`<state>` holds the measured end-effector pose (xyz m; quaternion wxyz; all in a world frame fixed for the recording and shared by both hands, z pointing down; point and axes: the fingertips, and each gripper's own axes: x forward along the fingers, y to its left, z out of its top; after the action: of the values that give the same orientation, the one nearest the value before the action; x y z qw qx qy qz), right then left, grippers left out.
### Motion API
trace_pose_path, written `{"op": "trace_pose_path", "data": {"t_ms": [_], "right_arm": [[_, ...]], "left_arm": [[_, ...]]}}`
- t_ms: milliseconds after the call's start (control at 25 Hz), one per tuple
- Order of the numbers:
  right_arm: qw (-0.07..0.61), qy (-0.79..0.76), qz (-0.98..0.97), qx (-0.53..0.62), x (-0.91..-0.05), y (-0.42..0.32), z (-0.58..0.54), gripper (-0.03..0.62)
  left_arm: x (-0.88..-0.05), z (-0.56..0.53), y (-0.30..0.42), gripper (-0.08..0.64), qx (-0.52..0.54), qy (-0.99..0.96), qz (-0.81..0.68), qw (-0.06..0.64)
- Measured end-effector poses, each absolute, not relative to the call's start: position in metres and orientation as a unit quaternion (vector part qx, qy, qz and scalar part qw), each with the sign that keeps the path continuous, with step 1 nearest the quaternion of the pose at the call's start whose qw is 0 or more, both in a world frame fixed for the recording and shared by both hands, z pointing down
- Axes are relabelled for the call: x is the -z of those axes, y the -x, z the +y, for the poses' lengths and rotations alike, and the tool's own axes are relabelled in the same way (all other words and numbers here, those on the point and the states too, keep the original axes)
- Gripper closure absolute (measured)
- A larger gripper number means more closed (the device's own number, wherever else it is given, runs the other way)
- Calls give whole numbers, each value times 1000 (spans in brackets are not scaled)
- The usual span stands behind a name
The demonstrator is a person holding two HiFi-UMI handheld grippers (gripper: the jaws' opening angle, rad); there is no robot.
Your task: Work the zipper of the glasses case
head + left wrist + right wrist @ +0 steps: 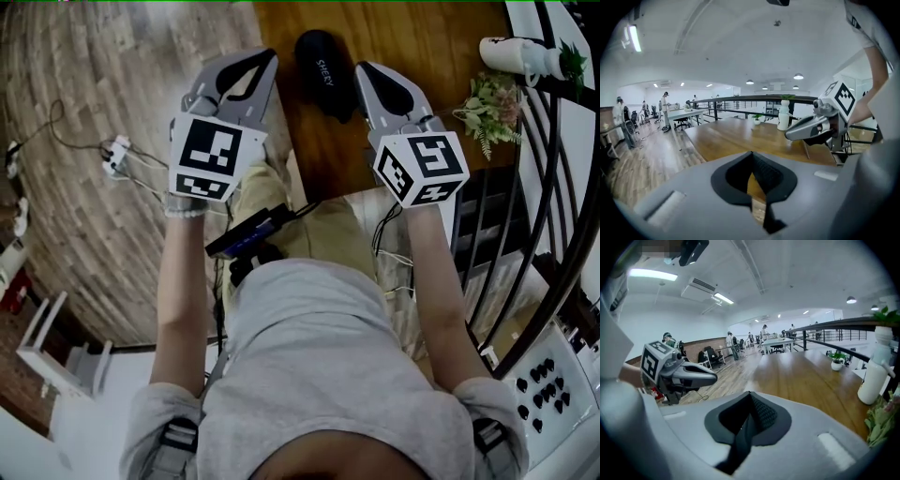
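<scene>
The glasses case (pixel 325 71) is black and oval, with pale lettering on its lid. It lies on the wooden table (pixel 412 47) between the tips of both grippers in the head view. My left gripper (pixel 265 60) hangs just left of the case, its jaws shut with nothing in them. My right gripper (pixel 364 71) hangs just right of it, also shut and empty. Whether either tip touches the case cannot be told. Neither gripper view shows the case; the left gripper (pixel 751 155) and the right gripper (pixel 749 397) look out over the tabletop with their pads together.
A white vase (pixel 511 52) and a leafy plant (pixel 492 105) stand at the table's right, next to a black railing (pixel 548 141). A power strip (pixel 116 155) with cables lies on the wooden floor at the left. Distant desks, chairs and people fill the room behind.
</scene>
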<state>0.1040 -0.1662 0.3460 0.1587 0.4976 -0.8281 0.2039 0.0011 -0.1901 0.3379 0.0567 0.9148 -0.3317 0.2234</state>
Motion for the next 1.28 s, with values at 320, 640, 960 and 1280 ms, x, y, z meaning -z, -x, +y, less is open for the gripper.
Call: {"op": "trace_pose_path", "data": {"t_ms": [320,640,960,1280], "right_arm": [[147,-527,-826,-135,-287,-106,-139,592],[124,-541,-827,-89,-237,-107,-114,591],[110,-550,-825,-72,-217,-109,-97,591],[111,-551,-824,-70,-217,-107,-91,591]], "left_arm": [[-270,-161,11,543,-181,-926,-329,35],[-228,-132,21,543,-165,-934,-318,-3],[-210,-118,28,543,-150,-935,-320,-15],[-211,-112,27,543,-135,-936,-325,2]]}}
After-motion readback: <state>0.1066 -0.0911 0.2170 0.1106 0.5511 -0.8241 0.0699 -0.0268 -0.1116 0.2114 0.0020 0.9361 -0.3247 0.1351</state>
